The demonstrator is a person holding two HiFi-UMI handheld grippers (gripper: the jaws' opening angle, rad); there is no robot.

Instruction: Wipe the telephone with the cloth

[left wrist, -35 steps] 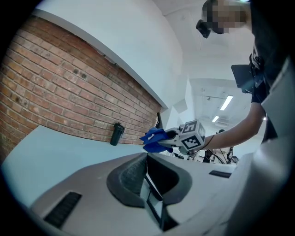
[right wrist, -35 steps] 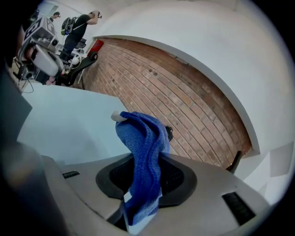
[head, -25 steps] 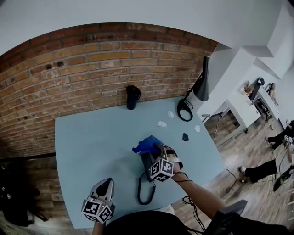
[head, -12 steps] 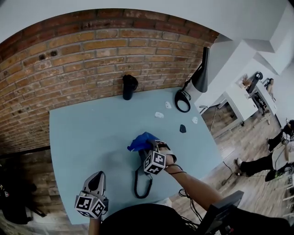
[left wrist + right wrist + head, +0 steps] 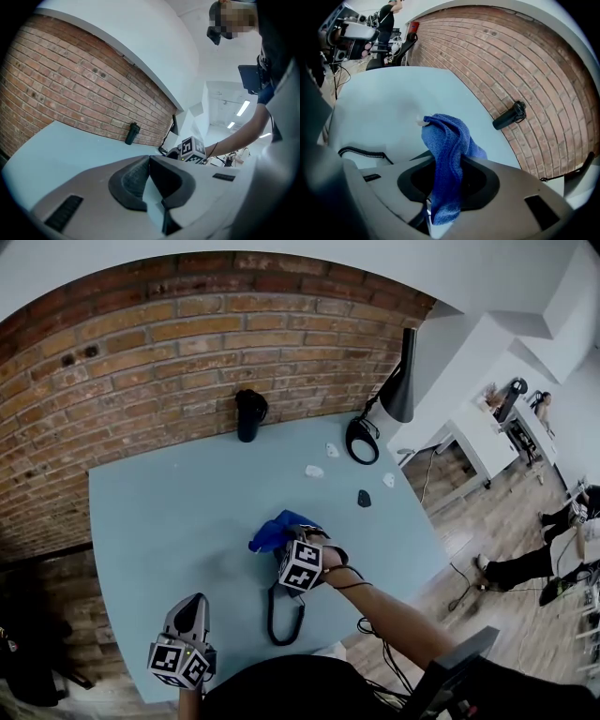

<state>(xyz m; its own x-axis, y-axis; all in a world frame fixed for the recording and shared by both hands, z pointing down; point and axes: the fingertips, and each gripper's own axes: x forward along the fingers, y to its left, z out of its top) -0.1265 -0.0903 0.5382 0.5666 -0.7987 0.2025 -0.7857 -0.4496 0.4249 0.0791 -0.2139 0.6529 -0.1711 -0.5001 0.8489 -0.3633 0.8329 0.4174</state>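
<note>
Soft, even light was recorded throughout; only faint shadows were seen on the table (image 5: 159,521). Fisheye bending was marked at the edges, the brick wall (image 5: 141,343) bowed. Both gripper views were vignetted dark. Ceiling strip lights (image 5: 243,108) were blown out. The cloth (image 5: 445,154) was rendered sharp.

The pale blue-grey bench (image 5: 159,521) stood against a brick wall. At its 12 o'clock edge, close to the bricks, a black bottle (image 5: 247,414) stood upright. At about 1 o'clock sat the round black lamp base (image 5: 359,441). Between that base and the bench's middle lay three small white bits (image 5: 313,471) and one small dark piece (image 5: 364,497), all apart from each other. Toward 5 o'clock lay the dark telephone (image 5: 278,577), and its coiled cord (image 5: 271,617) looped toward the 6 o'clock edge.
</note>
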